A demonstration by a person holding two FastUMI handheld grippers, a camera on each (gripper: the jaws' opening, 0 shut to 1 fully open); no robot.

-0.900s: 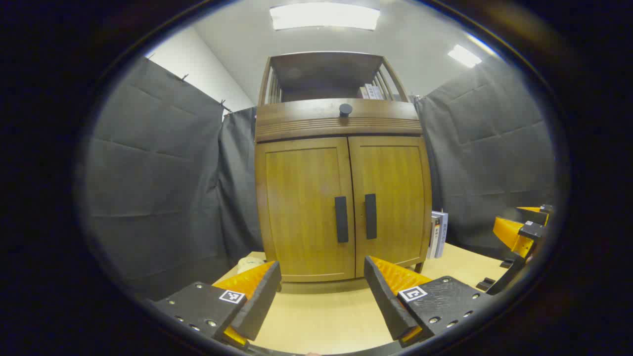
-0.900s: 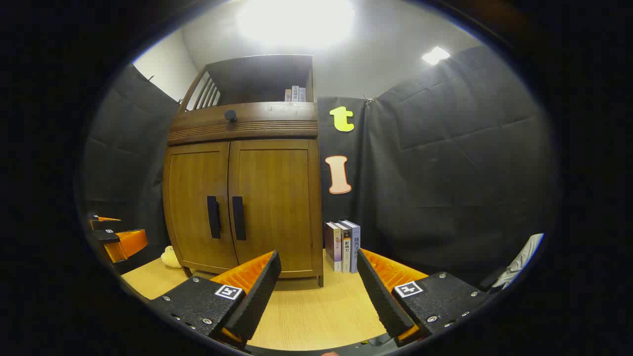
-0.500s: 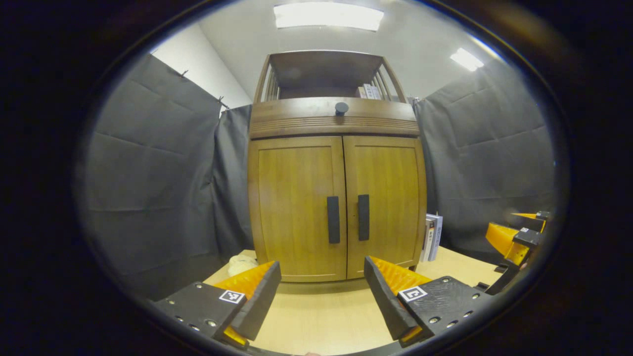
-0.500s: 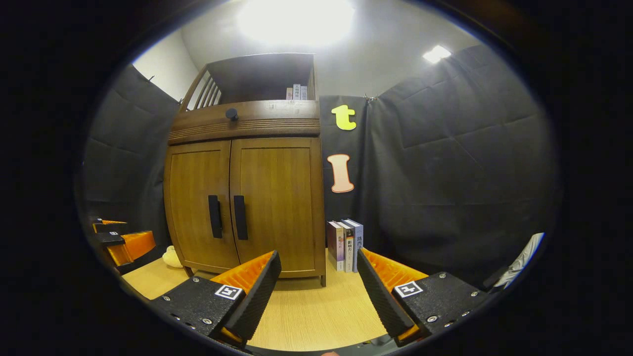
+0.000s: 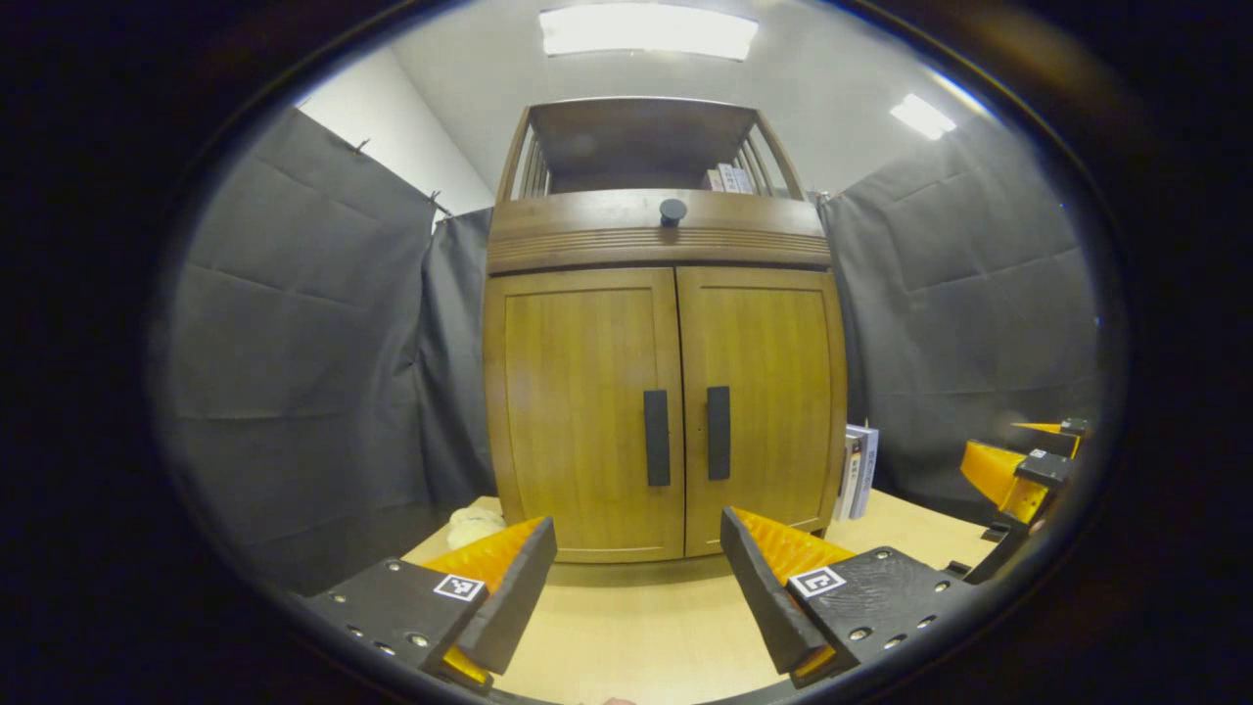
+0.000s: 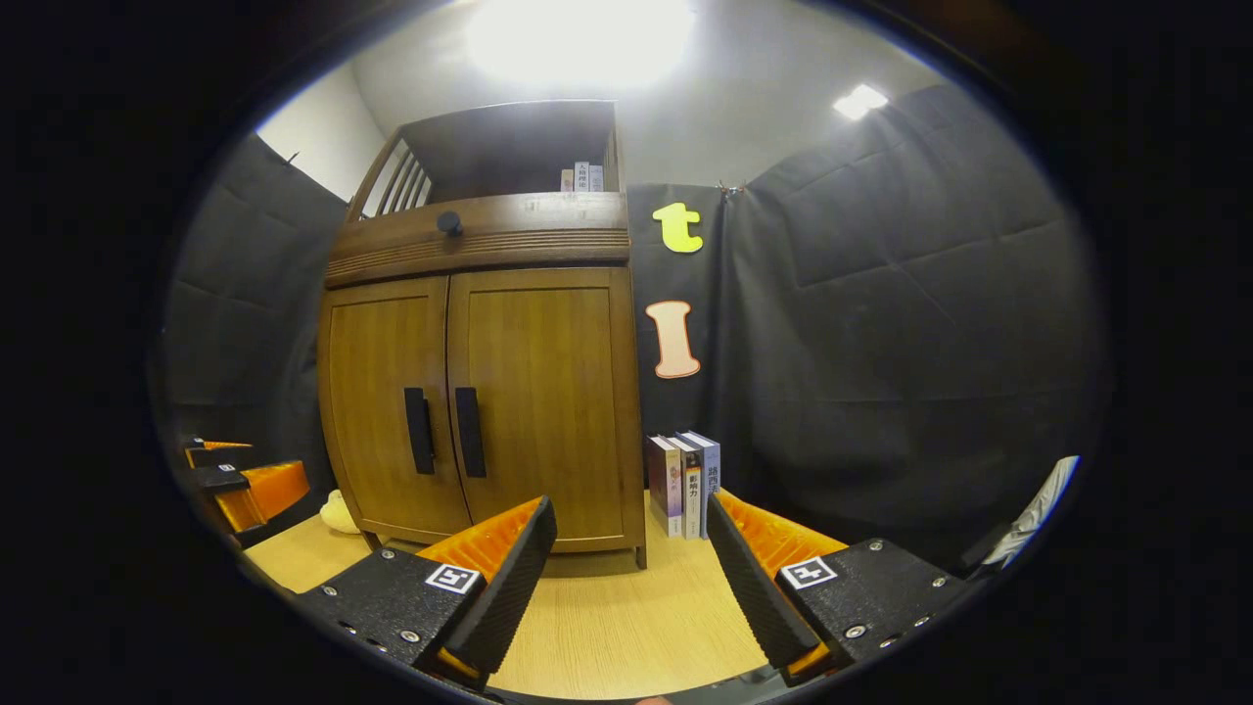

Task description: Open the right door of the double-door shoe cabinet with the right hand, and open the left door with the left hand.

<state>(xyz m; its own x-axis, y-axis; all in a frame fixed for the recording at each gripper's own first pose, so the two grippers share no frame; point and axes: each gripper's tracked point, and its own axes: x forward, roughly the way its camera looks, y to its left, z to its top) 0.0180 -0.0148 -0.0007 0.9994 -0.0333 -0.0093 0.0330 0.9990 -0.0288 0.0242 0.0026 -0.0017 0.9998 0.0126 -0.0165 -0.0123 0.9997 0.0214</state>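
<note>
Both doors shut, nothing done yet — I'm only lining up.

In the left gripper view the cabinet (image 5: 666, 392) sits mid-frame on the surface (image 5: 636, 627), its left door (image 5: 582, 411) and right door (image 5: 764, 401) flush and closed, with the left handle (image 5: 656, 438) and right handle (image 5: 719, 433) side by side at the centre seam. My left gripper (image 5: 636, 587) is at the bottom of the frame, jaws spread wide and holding nothing, well apart from the doors. In the right gripper view the cabinet is left of centre and my right gripper (image 6: 631, 578) is at the bottom, jaws likewise released and empty, aimed nearer the books (image 6: 685, 485) than the handles. I judge the whole task is left: reach, grip each handle, pull right then left.
</note>
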